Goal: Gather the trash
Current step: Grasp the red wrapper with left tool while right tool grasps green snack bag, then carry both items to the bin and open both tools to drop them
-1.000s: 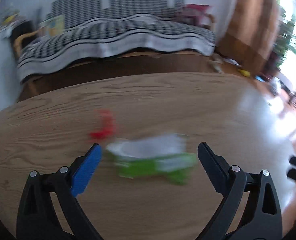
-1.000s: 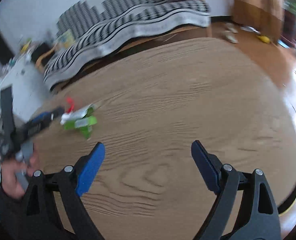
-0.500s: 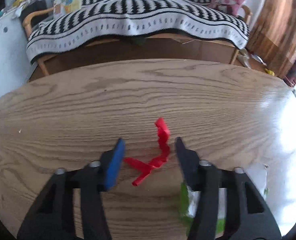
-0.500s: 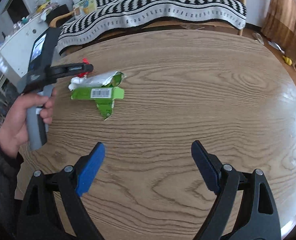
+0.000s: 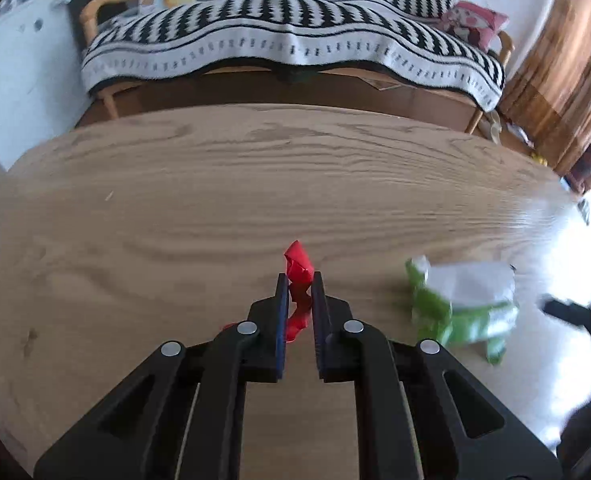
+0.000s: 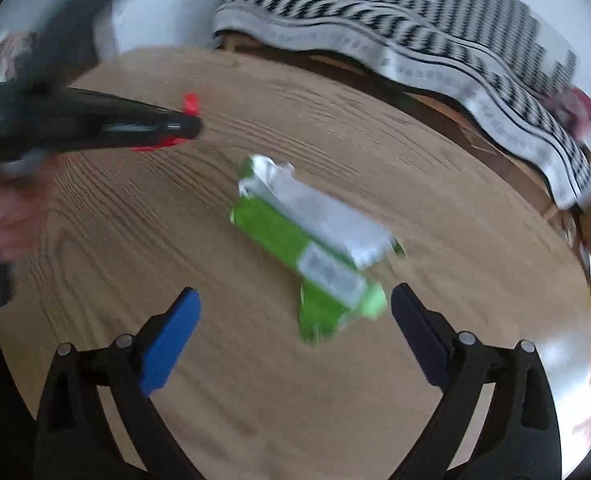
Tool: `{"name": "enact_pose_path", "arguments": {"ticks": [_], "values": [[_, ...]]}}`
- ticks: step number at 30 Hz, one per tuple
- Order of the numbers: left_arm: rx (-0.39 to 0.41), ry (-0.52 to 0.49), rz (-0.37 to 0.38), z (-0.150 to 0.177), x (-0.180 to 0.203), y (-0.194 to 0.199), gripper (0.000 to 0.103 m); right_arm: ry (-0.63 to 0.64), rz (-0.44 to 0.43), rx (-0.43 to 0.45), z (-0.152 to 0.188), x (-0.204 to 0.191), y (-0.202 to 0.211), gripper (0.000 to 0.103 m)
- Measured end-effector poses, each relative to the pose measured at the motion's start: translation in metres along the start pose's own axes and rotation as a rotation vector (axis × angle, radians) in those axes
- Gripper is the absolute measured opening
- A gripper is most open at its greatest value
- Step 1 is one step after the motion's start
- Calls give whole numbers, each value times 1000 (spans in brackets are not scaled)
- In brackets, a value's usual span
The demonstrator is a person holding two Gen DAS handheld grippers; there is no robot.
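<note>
On the wooden table [image 5: 175, 200] a twisted red scrap [image 5: 297, 264] sits between the narrow jaws of my left gripper [image 5: 298, 280], which are closing and pinch it. To its right lies a crumpled green and white wrapper [image 5: 459, 312]. In the right wrist view the same wrapper [image 6: 307, 240] lies flat, its near end between the wide-apart fingers of my right gripper [image 6: 295, 292], whose jaws are opening and touch nothing. The left gripper [image 6: 193, 126] shows there at the left, with the red scrap [image 6: 190, 103] poking out past its tip.
A sofa under a black and white patterned blanket [image 5: 295, 40] stands beyond the table's far edge. A white cabinet [image 5: 7, 80] is at the left. A person's hand [image 6: 11, 216] holds the left gripper's handle. Bare tabletop [image 6: 375, 160] surrounds the wrapper.
The left jaws have gone from wide apart over the green wrapper to nearly together around the red scrap. The right gripper has rolled and moved in over the green wrapper.
</note>
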State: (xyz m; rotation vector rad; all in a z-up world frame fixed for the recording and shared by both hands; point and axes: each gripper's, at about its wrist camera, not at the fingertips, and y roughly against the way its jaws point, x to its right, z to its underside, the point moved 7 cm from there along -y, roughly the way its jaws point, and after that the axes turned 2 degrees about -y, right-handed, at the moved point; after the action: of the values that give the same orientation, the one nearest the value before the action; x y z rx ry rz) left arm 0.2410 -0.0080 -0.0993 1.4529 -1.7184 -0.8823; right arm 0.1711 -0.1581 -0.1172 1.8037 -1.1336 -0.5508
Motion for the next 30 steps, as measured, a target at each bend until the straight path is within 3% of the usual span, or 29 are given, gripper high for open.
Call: {"name": "enact_pose_path", "arguments": {"ticks": [3,7,9,10,12,14,16,21,25,30], "values": [[0,85,39,12,-14,20,10,110,34,-52,-19,-5,-20,93],[15,72,26,23,-17,33,10,135,22,-101,-37,-6,-43,90],[10,79,35,27,-17,34,10,104,17,-126,-37,-3,-51,68],[9,67,33,27,-16,34,10,91,47,-113,-38,2,-52,62],[15,33,19,28,-10,33,10,29,18,-100,-37,8,-46,46],[19,13,26,29,-2,33,10,-63,-28,-78,-32,17,-32,32],[32,-15,26,31,8,35,10,-143,-42,-64,-21,27,-17,29],[65,-101,94,36,54,47,10,-370,-78,-6,31,58,40,28],[90,-178,172,48,112,62,10,-547,1,7,107,87,92,28],[97,-308,286,73,212,74,10,-748,105,27,208,143,149,28]]}}
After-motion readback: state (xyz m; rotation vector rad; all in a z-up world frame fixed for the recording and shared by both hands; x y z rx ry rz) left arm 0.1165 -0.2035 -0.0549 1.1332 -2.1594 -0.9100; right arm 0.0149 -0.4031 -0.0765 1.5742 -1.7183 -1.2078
